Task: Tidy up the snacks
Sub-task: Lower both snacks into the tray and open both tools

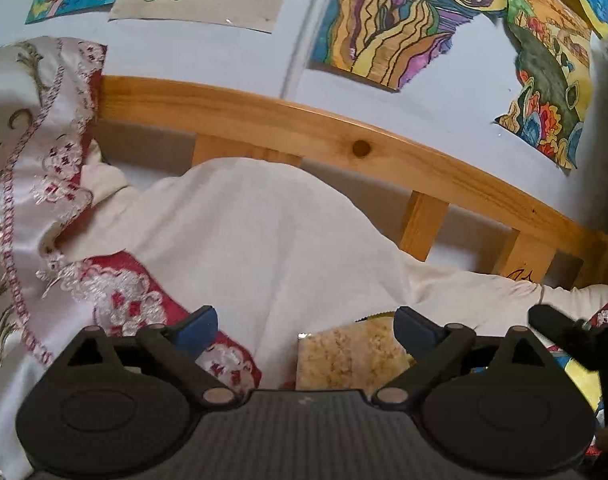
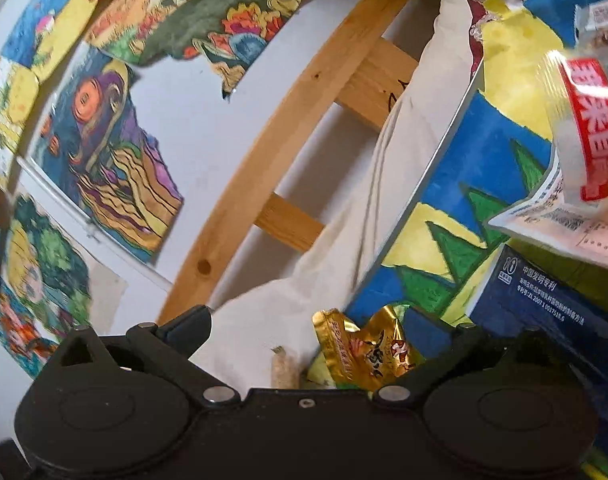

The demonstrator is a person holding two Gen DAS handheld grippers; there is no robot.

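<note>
Now both grippers are standing open between picks, with no snack in hand.

On the bed, the left gripper (image 1: pixel 305 326) is hovering with its fingers (image 1: pixel 196 326) spread wide over the white pillow (image 1: pixel 256 240), a pale puffed-rice snack bar (image 1: pixel 347 360) lying loose just under its right-hand finger and gripped by neither. The right gripper (image 2: pixel 311 328) is likewise spreading wide, rolled sideways, with a gold snack packet (image 2: pixel 367 348) resting free between its fingers beside a dark blue box (image 2: pixel 543 300); a red-and-white wrapper (image 2: pixel 583 128) is blurring past at the edge, possibly falling. Next, one gripper needs lining up over a snack and closing squarely on it.
</note>
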